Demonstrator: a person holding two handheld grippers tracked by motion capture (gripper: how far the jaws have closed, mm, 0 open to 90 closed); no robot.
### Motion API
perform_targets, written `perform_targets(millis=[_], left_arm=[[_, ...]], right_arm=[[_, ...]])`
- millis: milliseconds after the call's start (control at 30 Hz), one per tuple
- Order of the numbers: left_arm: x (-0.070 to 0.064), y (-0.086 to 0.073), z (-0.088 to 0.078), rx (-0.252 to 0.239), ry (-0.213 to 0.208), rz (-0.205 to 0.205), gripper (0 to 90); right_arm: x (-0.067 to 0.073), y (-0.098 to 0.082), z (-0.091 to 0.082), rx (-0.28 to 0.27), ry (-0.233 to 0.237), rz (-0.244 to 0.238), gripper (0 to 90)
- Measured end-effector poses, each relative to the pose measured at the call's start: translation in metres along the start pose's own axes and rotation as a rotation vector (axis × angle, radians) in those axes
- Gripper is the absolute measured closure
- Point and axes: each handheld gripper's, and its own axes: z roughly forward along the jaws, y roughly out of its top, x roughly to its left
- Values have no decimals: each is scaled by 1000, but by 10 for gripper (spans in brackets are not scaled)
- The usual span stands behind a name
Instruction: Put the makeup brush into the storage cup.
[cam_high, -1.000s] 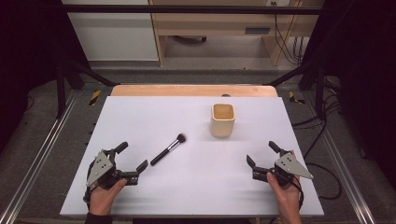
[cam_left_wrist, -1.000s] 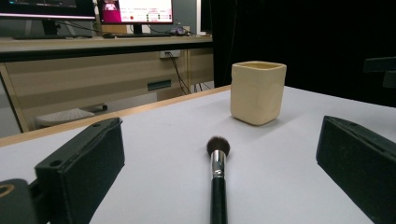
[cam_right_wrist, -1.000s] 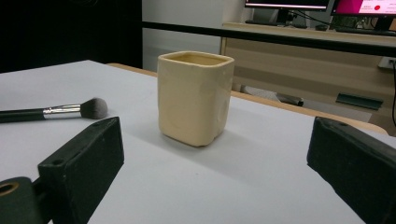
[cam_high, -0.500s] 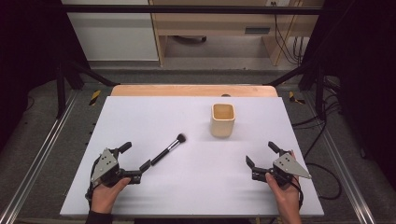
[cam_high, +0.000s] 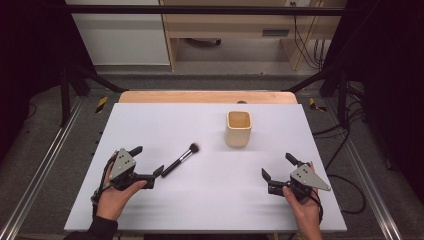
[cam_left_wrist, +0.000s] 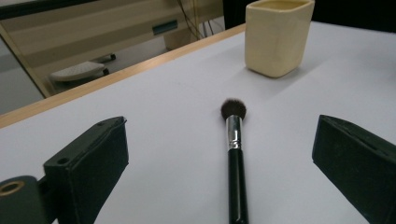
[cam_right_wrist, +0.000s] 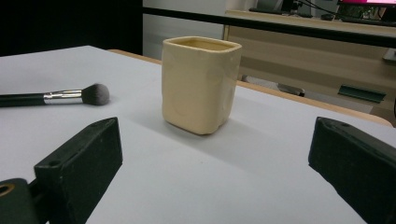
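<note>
On the white bench (cam_high: 210, 200) a black-handled makeup brush (cam_high: 180, 160) lies flat, its dark bristle head pointing toward the far right and its handle end running down toward the left tongs (cam_high: 148, 161). Those tongs stand wide apart with nothing between the pads, one jaw on each side of the handle's near end without touching it. In the left gripper view the brush (cam_left_wrist: 235, 154) lies straight ahead between the two black jaws, but the bottom edge cuts off its handle, so the very tip cannot be seen. A cream, square-sided cup (cam_high: 238, 128) stands upright well beyond the brush, toward the far right of the bench; from above its inside looks bare, though shadow makes the bottom hard to read. In the left gripper view the cup (cam_left_wrist: 277, 37) is clipped at the top edge. The right tongs (cam_high: 278, 166) sit near the front right of the bench, also spread wide and holding nothing, well apart from both the cup and the brush. The right gripper view faces the cup (cam_right_wrist: 201, 84) square on, with the brush (cam_right_wrist: 56, 97) lying to the side, its handle cut off by the frame edge. Both hands are partly cropped at the bottom of the high view.
</note>
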Motion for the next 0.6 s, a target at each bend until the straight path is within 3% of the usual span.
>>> perform_targets(millis=[100, 233, 333, 433, 600], left_arm=[[1, 11, 6, 45, -18, 21, 29], [1, 22, 13, 76, -53, 14, 29], [0, 29, 24, 144, -80, 34, 25], [-1, 32, 29, 170, -82, 31, 24], [-3, 43, 40, 246, -103, 66, 25]], right_arm=[[1, 0, 0, 1, 0, 1, 33], [0, 0, -1, -6, -7, 3, 33], [-1, -1, -1, -5, -7, 8, 33], [-1, -1, -1, -6, -9, 8, 33], [0, -1, 0, -9, -8, 7, 33]])
